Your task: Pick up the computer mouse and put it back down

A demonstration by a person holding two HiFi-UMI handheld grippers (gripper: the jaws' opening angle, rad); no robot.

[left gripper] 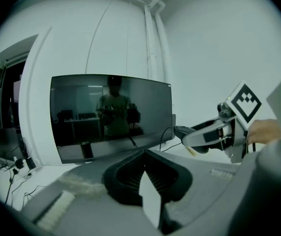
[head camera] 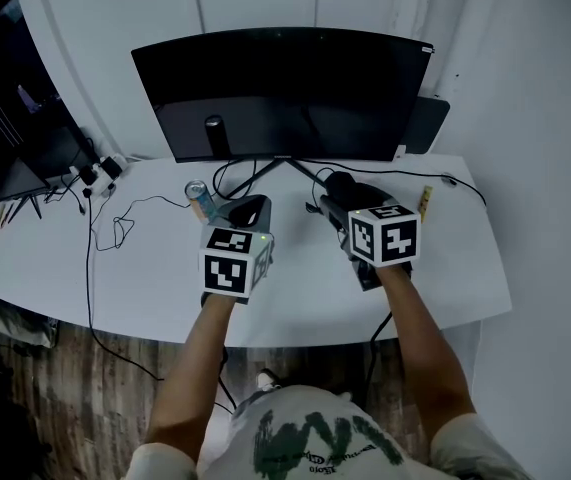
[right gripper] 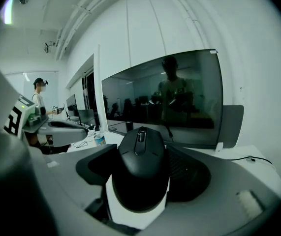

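Evidently the lifting half is in hand. Over the white curved surface (head camera: pixel 95 278), with the wide black curved monitor (head camera: pixel 285 88) at 12 o'clock, the left hand-held gripper (head camera: pixel 249 210) hangs clenched on nothing. At its 3 o'clock the right hand-held gripper (head camera: pixel 337 194) grasps the black plastic computer mouse (right gripper: pixel 140 166) by its flanks, seemingly clear of the surface. Next comes lowering: keep the mouse level, settle its base flat on bare surface short of the monitor, then part the jaws.
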